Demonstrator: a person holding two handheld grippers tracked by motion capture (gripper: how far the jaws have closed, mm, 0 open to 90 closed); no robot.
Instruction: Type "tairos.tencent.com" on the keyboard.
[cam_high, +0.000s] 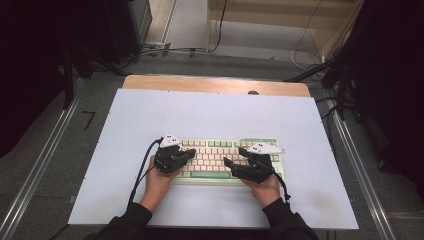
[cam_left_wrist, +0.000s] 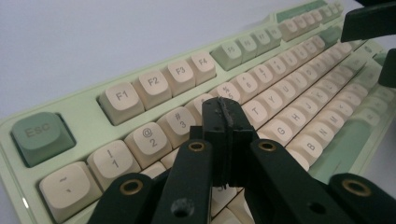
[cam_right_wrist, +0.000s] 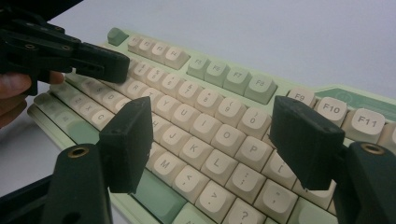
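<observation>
A pale green keyboard (cam_high: 220, 146) with cream keys lies on the white table top (cam_high: 200, 110), near its front edge. My left gripper (cam_high: 192, 153) hovers over the keyboard's left half, its jaws shut together with nothing between them. In the left gripper view the keyboard (cam_left_wrist: 154, 81) runs away to the right, and the closed tips of my left gripper (cam_left_wrist: 223, 109) hang just above the number row by the 4 key. My right gripper (cam_high: 235, 156) is over the right half, open. In the right gripper view my right gripper (cam_right_wrist: 212, 135) straddles the keyboard (cam_right_wrist: 219, 112) around the letter keys, touching none that I can see.
The other hand's closed left gripper (cam_right_wrist: 102, 63) reaches in at the upper left of the right gripper view. Black jaws of the right gripper (cam_left_wrist: 378, 46) show at the top right of the left gripper view. Cables (cam_high: 150, 50) and dark stands (cam_high: 345, 75) lie beyond the table's far wooden edge (cam_high: 215, 84).
</observation>
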